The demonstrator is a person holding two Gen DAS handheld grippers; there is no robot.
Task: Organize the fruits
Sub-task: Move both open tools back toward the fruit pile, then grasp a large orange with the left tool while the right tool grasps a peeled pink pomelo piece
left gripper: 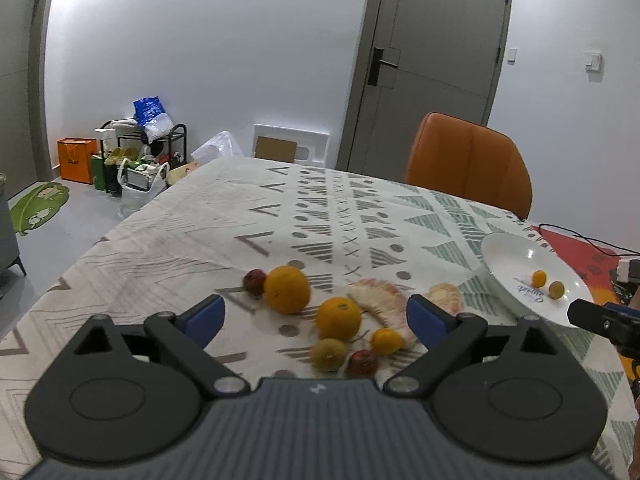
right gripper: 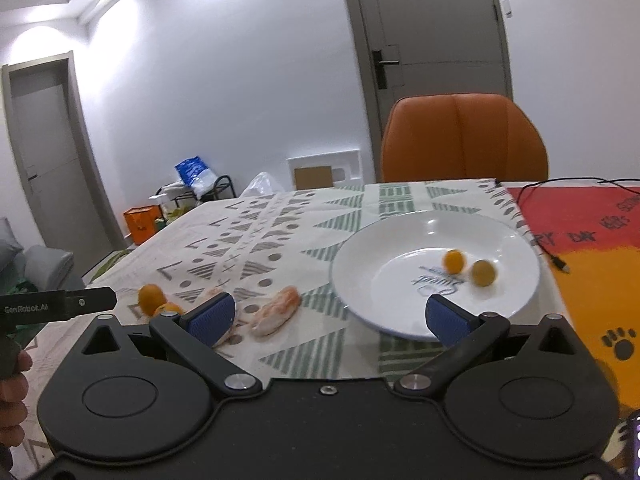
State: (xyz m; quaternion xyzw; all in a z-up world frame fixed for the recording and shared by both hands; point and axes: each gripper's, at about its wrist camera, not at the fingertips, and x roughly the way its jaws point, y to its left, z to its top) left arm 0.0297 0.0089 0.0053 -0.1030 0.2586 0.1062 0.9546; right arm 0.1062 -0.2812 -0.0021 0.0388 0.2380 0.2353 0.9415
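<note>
My left tongs [left gripper: 316, 316] hang spread wide above the patterned tablecloth [left gripper: 192, 224], gripping nothing. Going left to right in their view: at 10 o'clock from the gap sits a small dark red fruit [left gripper: 254, 281], touching a large orange [left gripper: 287, 289] just beside it. A second orange [left gripper: 338, 318] lies near the middle of the gap. Below it, toward 6 o'clock, come a greenish-yellow fruit [left gripper: 328, 354], another small red fruit [left gripper: 362, 362] and a small tangerine [left gripper: 386, 341], all close together. Behind them, at 1 o'clock, a pale pink peeled segment [left gripper: 380, 300] stretches across the cloth, with a smaller pink piece [left gripper: 446, 296] beside the right pad. Farther out at 3 o'clock stands the white plate [left gripper: 508, 256], holding two small yellow-orange fruits [left gripper: 539, 278], just apart from each other.

My right tongs [right gripper: 330, 316] are also spread wide and grip nothing. In their view, blurred, the oranges [right gripper: 150, 298] sit at 9 o'clock behind the left pad, a pink segment [right gripper: 278, 310] lies between the pads, and the plate [right gripper: 360, 264] fills the 1 o'clock side, its near rim just behind my right pad. An orange chair [right gripper: 464, 140] stands at 12 o'clock beyond the table.
</note>
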